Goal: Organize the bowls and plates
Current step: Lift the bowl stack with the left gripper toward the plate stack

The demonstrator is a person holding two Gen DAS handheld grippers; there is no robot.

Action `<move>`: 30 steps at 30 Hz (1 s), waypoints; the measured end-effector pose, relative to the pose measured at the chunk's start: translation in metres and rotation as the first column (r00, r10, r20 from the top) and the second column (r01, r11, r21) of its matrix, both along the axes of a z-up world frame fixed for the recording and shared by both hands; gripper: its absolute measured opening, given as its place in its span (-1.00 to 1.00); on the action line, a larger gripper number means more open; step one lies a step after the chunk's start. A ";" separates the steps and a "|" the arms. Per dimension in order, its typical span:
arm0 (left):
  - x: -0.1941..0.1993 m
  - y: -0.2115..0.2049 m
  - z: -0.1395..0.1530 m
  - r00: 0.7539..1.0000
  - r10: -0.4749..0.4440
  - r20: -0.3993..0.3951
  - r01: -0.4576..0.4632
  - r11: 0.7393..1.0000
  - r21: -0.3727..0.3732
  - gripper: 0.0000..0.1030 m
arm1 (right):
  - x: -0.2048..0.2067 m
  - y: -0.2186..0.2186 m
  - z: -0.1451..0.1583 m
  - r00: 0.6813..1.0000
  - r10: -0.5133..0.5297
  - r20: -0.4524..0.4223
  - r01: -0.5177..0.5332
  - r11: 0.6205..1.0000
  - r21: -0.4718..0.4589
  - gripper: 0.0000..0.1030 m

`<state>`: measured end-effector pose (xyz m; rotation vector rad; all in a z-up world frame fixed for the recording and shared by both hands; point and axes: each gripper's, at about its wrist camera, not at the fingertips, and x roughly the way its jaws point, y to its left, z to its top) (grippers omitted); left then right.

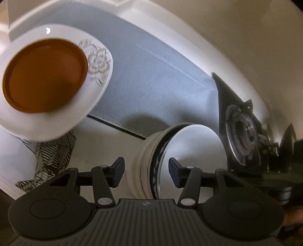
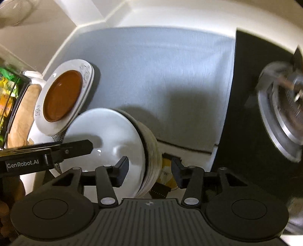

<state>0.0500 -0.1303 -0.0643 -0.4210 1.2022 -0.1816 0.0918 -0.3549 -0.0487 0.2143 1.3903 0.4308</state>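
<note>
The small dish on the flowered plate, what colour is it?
Brown small dish, clearest in the left wrist view.

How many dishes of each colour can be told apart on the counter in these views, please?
White flowered plates: 1
Brown plates: 1, lying on the flowered one
White bowls: 1, topmost of the stack
Blue-patterned bowls: 1
Cream dishes beneath: several, layers too blurred to count
Total distinct: 4, plus the cream layers

I'm seeing a brown dish (image 1: 44, 75) sitting on a white plate (image 1: 98, 62) with a grey flower pattern on its rim. I'm looking at a white bowl (image 2: 106, 136) over a cream stack (image 2: 151, 151), one piece showing a dark blue patterned band (image 1: 157, 162). A pale blue-grey cloth (image 2: 161, 75) is covering the white desk (image 2: 170, 17), beside a black stove (image 1: 246, 132).
</note>
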 end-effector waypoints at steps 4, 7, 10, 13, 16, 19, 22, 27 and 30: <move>0.001 -0.006 -0.005 1.000 -0.028 -0.006 0.028 1.000 -0.003 0.02 | -0.002 -0.003 -0.013 0.999 -0.019 -0.028 0.020 0.999 0.035 0.02; 0.000 -0.009 -0.008 0.999 -0.038 -0.009 0.039 0.999 0.020 -0.08 | -0.001 -0.007 -0.020 0.997 -0.059 -0.055 0.064 0.994 0.087 0.01; 0.001 -0.010 -0.010 0.999 -0.041 -0.015 0.041 0.999 0.026 -0.15 | -0.001 -0.005 -0.020 0.996 -0.068 -0.050 0.072 0.992 0.102 0.01; 0.001 -0.011 -0.012 0.999 -0.047 -0.015 0.047 0.998 0.035 -0.18 | 0.000 -0.003 -0.020 0.997 -0.069 -0.044 0.073 0.991 0.109 -0.01; 0.001 -0.011 -0.011 0.999 -0.053 -0.011 0.054 0.998 0.039 -0.18 | -0.001 -0.003 -0.021 0.997 -0.070 -0.037 0.074 0.990 0.119 -0.05; 0.001 -0.011 -0.011 0.998 -0.060 -0.005 0.060 0.997 0.041 -0.20 | -0.003 -0.001 -0.020 0.997 -0.073 -0.027 0.076 0.990 0.116 -0.06; 0.000 -0.013 -0.010 0.998 -0.070 0.000 0.070 0.996 0.049 -0.22 | -0.006 -0.001 -0.017 0.998 -0.064 0.006 0.063 0.993 0.104 -0.15; -0.002 -0.014 -0.007 0.995 -0.101 0.021 0.100 0.993 0.063 -0.25 | -0.010 -0.010 -0.018 0.994 -0.112 0.014 0.110 0.986 0.125 -0.22; -0.002 -0.014 -0.005 0.992 -0.120 0.042 0.117 0.991 0.069 -0.26 | -0.013 -0.013 -0.017 0.990 -0.137 0.024 0.132 0.981 0.143 -0.23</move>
